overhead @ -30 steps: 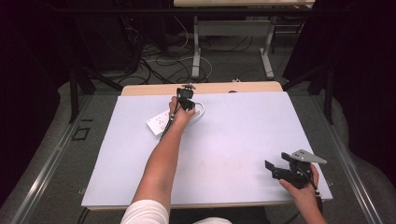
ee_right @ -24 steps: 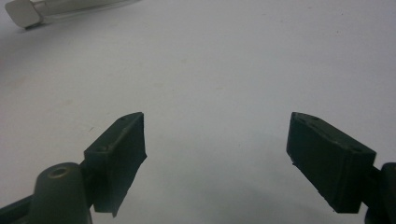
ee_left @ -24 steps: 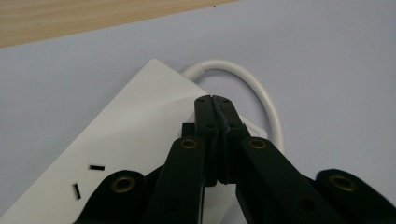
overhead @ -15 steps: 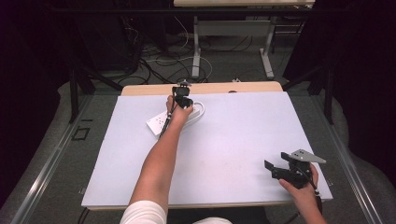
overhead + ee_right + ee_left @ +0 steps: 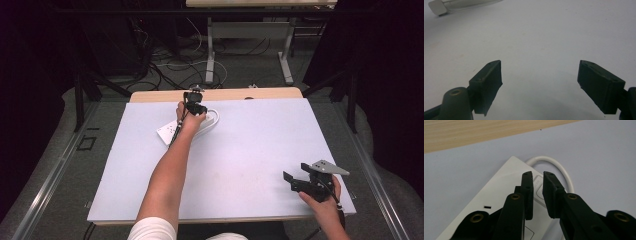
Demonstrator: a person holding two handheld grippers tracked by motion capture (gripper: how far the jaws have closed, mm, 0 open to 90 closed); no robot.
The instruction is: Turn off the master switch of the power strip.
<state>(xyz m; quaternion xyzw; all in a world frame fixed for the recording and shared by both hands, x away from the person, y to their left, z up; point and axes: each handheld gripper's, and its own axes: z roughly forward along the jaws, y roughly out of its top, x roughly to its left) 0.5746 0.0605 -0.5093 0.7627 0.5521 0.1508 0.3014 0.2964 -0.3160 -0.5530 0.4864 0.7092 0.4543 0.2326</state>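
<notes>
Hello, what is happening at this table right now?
A person works at a white power strip at the far side of the table. The left gripper hangs over its switch end; its jaws have just been opening a little, with nothing between them. The right gripper waits open over bare table, near the person.

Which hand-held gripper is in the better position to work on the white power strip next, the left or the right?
Left. The left hand-held gripper hangs right over the white power strip, jaws slightly apart. The right hand-held gripper is far away, near the table's front corner.
</notes>
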